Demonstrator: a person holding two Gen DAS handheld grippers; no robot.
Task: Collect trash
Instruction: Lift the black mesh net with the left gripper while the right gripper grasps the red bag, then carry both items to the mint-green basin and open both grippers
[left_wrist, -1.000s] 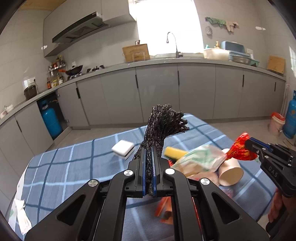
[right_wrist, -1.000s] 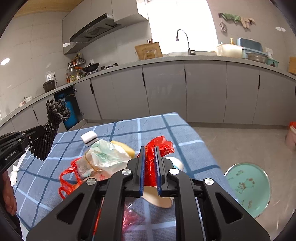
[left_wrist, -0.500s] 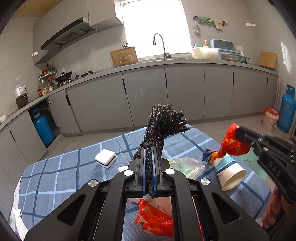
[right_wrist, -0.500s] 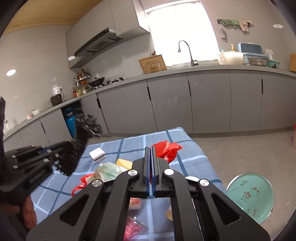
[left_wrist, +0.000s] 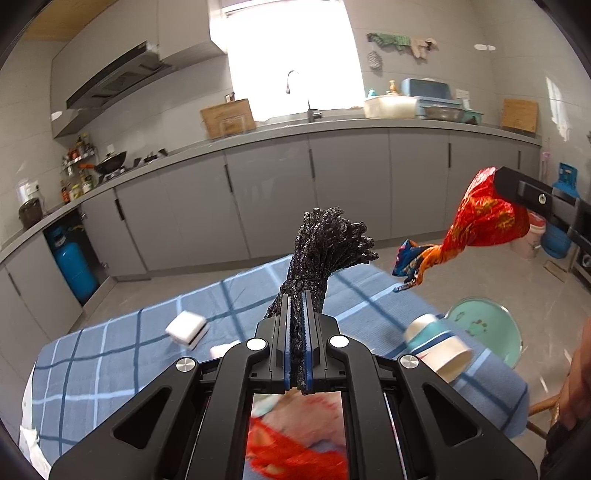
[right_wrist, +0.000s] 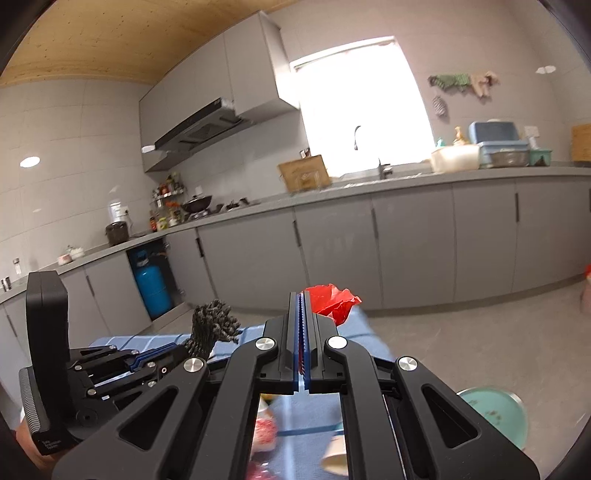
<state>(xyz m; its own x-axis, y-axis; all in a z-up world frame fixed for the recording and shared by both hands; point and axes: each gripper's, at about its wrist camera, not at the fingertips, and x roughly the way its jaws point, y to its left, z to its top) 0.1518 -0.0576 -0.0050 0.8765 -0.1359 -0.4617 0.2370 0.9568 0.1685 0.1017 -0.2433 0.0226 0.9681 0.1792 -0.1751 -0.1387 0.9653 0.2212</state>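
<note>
Grey cabinets (left_wrist: 269, 199), bright window (left_wrist: 288, 55), tiled floor (left_wrist: 461, 280), wood ceiling (right_wrist: 110, 40).

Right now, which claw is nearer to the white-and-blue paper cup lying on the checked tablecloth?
Left. The left claw sits just beside the paper cup above the tablecloth; the right claw is raised well above it.

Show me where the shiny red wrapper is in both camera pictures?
Left wrist view: the red wrapper hangs in the air at the right, pinched by the right gripper, above the blue checked tablecloth.
Right wrist view: the wrapper pokes up just right of centre, between the closed fingers.
Shared landmark: the black bag, clamped in the left gripper, centre there, lower left here.
</note>
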